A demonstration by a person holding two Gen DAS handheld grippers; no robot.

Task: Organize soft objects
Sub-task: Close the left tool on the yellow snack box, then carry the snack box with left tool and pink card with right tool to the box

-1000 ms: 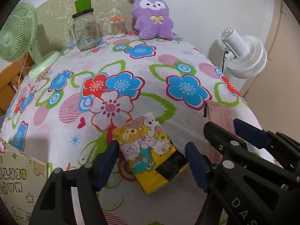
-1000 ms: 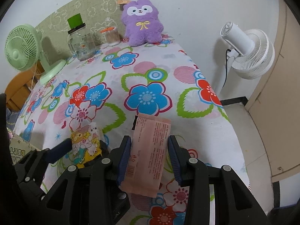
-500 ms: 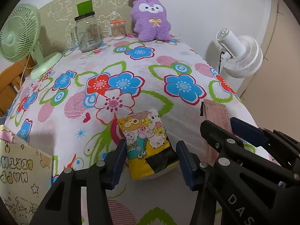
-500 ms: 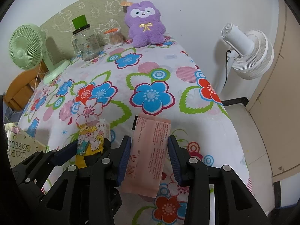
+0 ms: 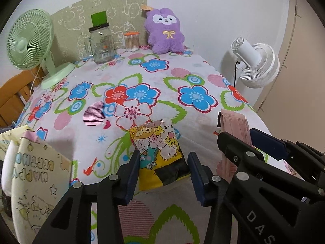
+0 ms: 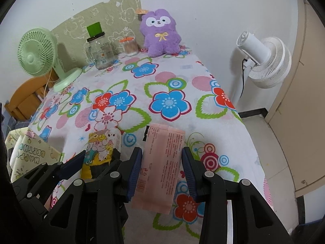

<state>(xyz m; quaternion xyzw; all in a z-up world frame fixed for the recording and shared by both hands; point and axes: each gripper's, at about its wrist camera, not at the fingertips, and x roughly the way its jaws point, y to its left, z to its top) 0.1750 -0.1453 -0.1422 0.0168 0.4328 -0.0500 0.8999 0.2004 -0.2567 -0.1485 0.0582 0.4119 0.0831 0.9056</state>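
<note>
Yellow cartoon pack (image 5: 160, 154) sits between the left hand-held gripper (image 5: 163, 174) pads, long axis running fwd along the fingers; jaws have just been closing, prob. gripping now. Pink sachet (image 6: 161, 166) is clamped in the right hand-held gripper (image 6: 161, 171), above the floral table (image 6: 166, 77). Only the left view shows the birthday bag (image 5: 36, 174) mouth, nearer the left.

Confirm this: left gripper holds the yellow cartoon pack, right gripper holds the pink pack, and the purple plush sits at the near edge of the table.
One detail is wrong. The purple plush sits at the far end of the table against the wall, not the near edge; the right wrist view shows it. The rest holds: the left gripper grips the yellow cartoon pack, its jaws having just closed on it, and the right gripper holds the pink pack.
</note>
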